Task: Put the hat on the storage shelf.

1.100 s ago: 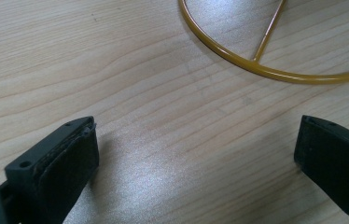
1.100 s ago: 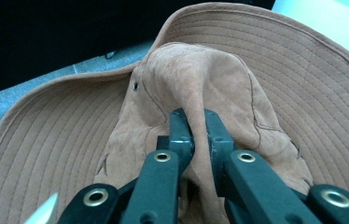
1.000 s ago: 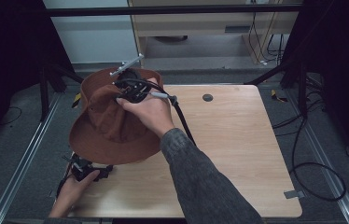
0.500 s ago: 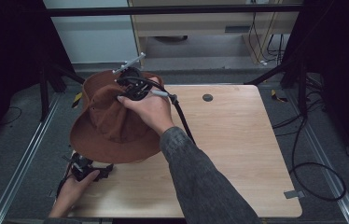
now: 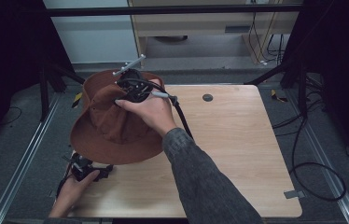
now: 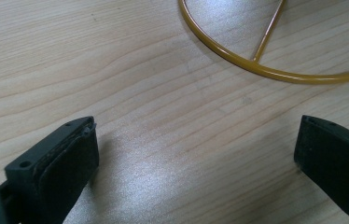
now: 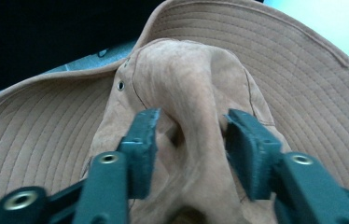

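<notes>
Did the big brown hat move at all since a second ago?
Barely. The right gripper stays pinched on the hat crown, holding it up with maybe a tiny tilt. The left gripper stays low at the table corner, jaws open.

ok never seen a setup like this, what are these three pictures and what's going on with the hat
No robot here: a person sits at a wooden table and holds a hand-operated tool with two-jaw tongs in each hand.

The wide picture comes from a fixed camera above the table, looking forward and down. The person's arms come in from the bottom.

The other two pictures come from small cameras riding on the tools, looking along their black jaws.

The right tongs pinch a fold of the crown of a brown brimmed hat. In the overhead picture the hat appears lifted above the table's left side.

The left tongs are wide open and hold nothing, low over the wood. In the overhead picture that hand is at the near left corner.

Ahead of those jaws, a thin yellow wire ring with a spoke lies on the table. I cannot tell what it belongs to.
</notes>
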Demonstrator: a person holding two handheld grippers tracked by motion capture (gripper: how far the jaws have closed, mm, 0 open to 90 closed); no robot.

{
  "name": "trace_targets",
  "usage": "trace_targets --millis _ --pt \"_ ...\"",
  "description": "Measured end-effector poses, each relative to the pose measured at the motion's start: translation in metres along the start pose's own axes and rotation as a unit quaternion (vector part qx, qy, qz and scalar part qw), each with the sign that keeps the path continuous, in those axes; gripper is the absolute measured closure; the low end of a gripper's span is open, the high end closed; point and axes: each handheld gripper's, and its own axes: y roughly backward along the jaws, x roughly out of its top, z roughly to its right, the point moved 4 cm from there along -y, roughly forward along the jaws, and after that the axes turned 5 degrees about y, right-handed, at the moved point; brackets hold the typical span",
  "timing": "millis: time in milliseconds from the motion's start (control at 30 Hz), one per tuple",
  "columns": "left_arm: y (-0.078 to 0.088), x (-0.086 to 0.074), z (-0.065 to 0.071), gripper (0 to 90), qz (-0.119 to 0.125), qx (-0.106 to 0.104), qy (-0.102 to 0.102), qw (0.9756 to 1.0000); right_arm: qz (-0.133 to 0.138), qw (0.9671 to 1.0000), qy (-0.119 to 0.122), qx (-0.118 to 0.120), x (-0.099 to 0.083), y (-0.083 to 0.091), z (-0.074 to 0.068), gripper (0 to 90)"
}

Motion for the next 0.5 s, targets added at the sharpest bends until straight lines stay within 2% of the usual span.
trace_targets --millis 167,500 --pt "0.0 0.0 0.001 0.0 0.004 0.0 0.004 1.0 -0.001 1.0 0.007 -0.006 0.0 0.003 -0.004 39.6" --pt "0.0 0.0 0.0 0.0 0.002 0.0 0.002 1.0 0.003 0.9998 0.013 -0.011 0.0 0.012 -0.009 27.5"
